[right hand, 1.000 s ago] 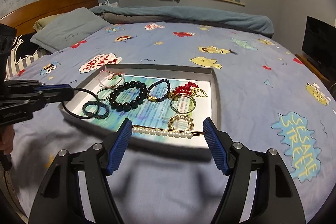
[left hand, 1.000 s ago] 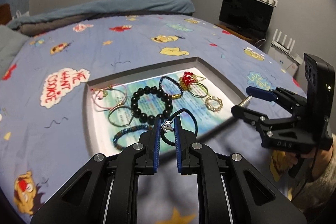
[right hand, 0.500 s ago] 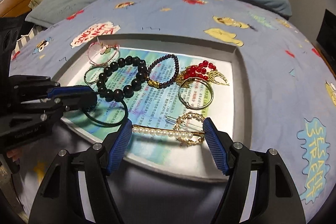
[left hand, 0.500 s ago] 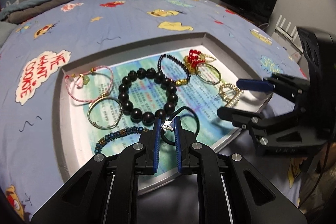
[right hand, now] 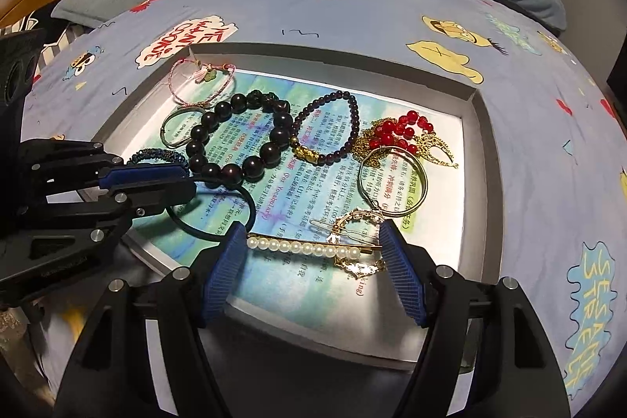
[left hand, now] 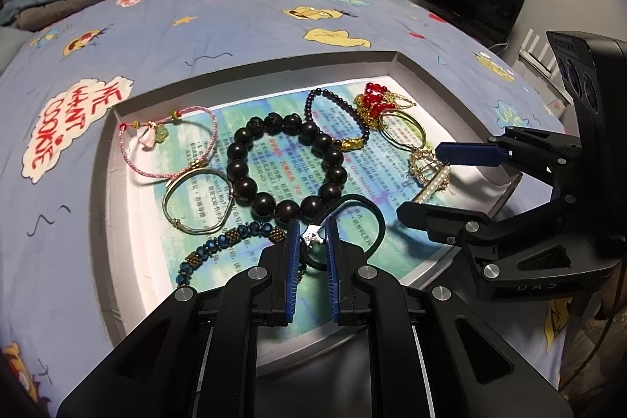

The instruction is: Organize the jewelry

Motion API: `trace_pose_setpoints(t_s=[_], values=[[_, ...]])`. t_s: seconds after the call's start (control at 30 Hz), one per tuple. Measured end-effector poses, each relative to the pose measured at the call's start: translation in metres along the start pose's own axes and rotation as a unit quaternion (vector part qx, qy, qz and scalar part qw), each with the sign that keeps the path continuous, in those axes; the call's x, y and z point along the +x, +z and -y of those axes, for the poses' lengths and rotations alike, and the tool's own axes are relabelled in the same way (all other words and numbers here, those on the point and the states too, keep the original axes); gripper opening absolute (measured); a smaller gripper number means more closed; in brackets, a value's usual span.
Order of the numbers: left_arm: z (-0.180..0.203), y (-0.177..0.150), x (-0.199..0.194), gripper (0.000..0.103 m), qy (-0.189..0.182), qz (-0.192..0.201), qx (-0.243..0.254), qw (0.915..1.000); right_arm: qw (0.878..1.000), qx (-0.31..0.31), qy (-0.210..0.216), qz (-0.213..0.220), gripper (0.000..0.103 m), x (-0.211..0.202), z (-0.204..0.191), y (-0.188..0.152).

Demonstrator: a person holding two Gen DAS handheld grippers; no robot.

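Both grippers are low over the shallow grey tray (right hand: 484,159) lying on the bed (right hand: 392,22). Left gripper (left hand: 312,241): fingers clenched on the small silver charm of a black cord loop (left hand: 368,218), the loop trailing onto the printed paper lining beside the big dark bead bracelet (left hand: 286,167). Right gripper (right hand: 313,253): fingers spread wide but grasping a pearl hair clip (right hand: 303,247) end to end, one pad at each tip; the clip hangs just over a small gold ring-shaped piece (right hand: 358,218) near the tray's front edge. Step in hand, as judged: setting both pieces down inside the tray. To do it well, lower each until it rests on the paper before letting go. The clip is braced only by its ends, so keep it level and release slowly or it may flip onto the gold piece. Place the cord loop in the bare patch in front of the bead bracelet, clear of the blue beaded bracelet (left hand: 219,245), so nothing tangles. Keep the two grippers apart while withdrawing.
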State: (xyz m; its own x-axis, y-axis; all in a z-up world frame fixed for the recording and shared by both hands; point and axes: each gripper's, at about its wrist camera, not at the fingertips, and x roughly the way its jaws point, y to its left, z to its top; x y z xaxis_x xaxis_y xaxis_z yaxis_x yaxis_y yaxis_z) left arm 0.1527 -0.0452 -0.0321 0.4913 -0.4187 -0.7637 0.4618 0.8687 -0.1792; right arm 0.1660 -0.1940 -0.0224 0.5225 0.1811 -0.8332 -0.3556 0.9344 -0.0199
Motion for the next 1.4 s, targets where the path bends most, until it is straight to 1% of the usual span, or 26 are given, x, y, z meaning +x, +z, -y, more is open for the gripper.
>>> trace_pose_setpoints(t_s=[0.43, 0.5, 0.57, 0.6, 0.67, 0.8, 0.97, 1.0, 1.07, 1.23, 1.27, 1.4], values=[[-0.001, 0.000, -0.002, 0.015, 0.001, -0.001, -0.002, 1.0000, 1.000, 0.001, 0.005, 0.001, 0.071, 0.000, 0.000, 0.000], [-0.001, 0.000, -0.003, 0.018, 0.003, -0.001, -0.003, 1.0000, 1.000, 0.005, 0.008, 0.002, 0.071, -0.002, 0.000, -0.001], [-0.002, 0.000, -0.006, 0.025, 0.004, 0.003, -0.006, 1.0000, 1.000, 0.007, 0.010, 0.003, 0.072, -0.005, 0.001, -0.002], [-0.002, 0.000, -0.008, 0.027, 0.004, 0.005, -0.007, 1.0000, 1.000, 0.008, 0.009, 0.004, 0.074, -0.006, 0.002, -0.003], [-0.003, 0.000, -0.012, 0.033, 0.007, 0.009, -0.008, 0.9999, 1.000, 0.009, 0.010, 0.008, 0.078, -0.010, 0.002, -0.004], [-0.002, -0.001, -0.023, 0.038, 0.013, 0.016, -0.009, 0.9997, 1.000, 0.013, 0.010, 0.017, 0.079, -0.023, 0.005, -0.010], [0.002, -0.005, -0.045, 0.056, 0.021, 0.032, -0.007, 0.9992, 0.999, 0.021, 0.008, 0.033, 0.085, -0.044, 0.009, -0.017], [0.003, -0.006, -0.048, 0.059, 0.021, 0.034, -0.006, 0.9992, 0.999, 0.024, 0.007, 0.036, 0.087, -0.049, 0.011, -0.019], [0.005, -0.009, -0.057, 0.067, 0.023, 0.040, -0.003, 0.9989, 0.999, 0.030, 0.009, 0.042, 0.088, -0.057, 0.013, -0.023], [0.008, -0.019, -0.076, 0.077, 0.027, 0.045, -0.004, 0.9986, 0.998, 0.034, 0.006, 0.051, 0.092, -0.074, 0.015, -0.035], [0.008, -0.020, -0.078, 0.078, 0.028, 0.045, -0.004, 0.9986, 0.998, 0.033, 0.004, 0.053, 0.095, -0.077, 0.015, -0.037], [0.008, -0.028, -0.090, 0.083, 0.041, 0.042, -0.006, 0.9983, 0.998, 0.030, -0.003, 0.056, 0.097, -0.087, 0.013, -0.045]])
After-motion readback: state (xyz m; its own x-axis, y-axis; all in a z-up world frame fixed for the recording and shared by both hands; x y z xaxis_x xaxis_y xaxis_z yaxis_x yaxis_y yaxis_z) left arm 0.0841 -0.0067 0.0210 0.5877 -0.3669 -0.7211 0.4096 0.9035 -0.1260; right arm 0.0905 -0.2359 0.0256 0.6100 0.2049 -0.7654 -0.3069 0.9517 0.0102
